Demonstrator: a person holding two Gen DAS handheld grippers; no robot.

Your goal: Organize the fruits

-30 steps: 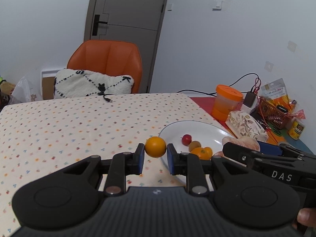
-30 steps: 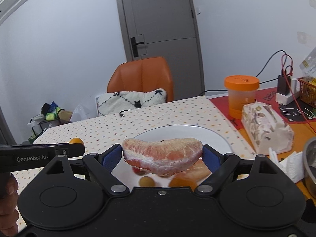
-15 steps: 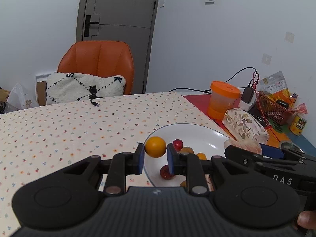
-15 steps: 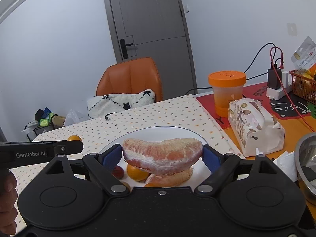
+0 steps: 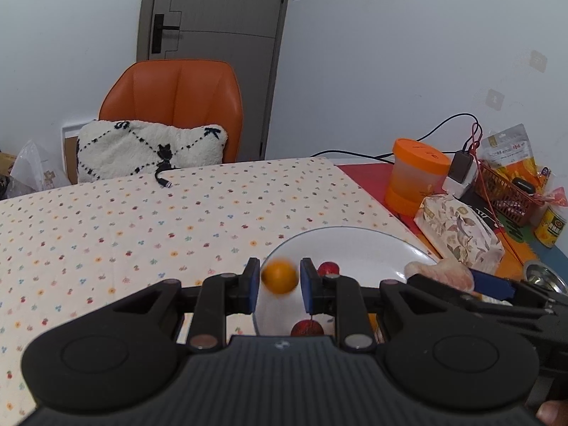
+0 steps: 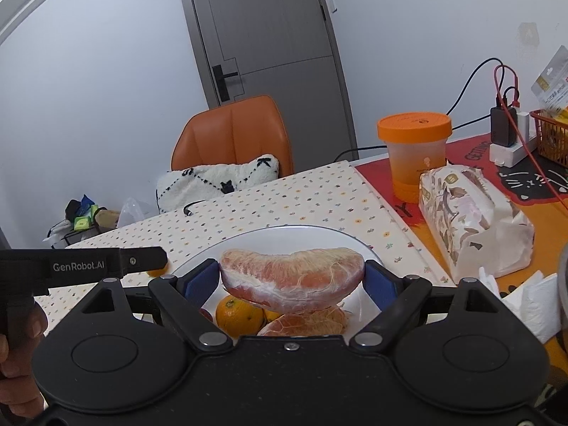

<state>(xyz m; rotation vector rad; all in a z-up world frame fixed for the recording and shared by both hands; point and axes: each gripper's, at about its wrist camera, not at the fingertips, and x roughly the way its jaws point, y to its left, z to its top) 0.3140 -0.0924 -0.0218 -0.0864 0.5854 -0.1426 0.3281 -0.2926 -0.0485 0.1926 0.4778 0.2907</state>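
My left claw [image 5: 279,285] is level over the near rim of the white plate [image 5: 358,245], pads apart, a blurred small orange [image 5: 279,279] loose between them. My right claw [image 6: 291,282] clamps a peeled pomelo segment [image 6: 291,278] above the plate.

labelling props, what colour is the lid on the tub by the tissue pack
Orange lid, on a paler, translucent orange tub. The right wrist view shows it best.

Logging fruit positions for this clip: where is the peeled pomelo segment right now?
In the right wrist view, the pomelo segment is clamped lengthwise in the right tool, above the white plate, over a second segment and an orange.
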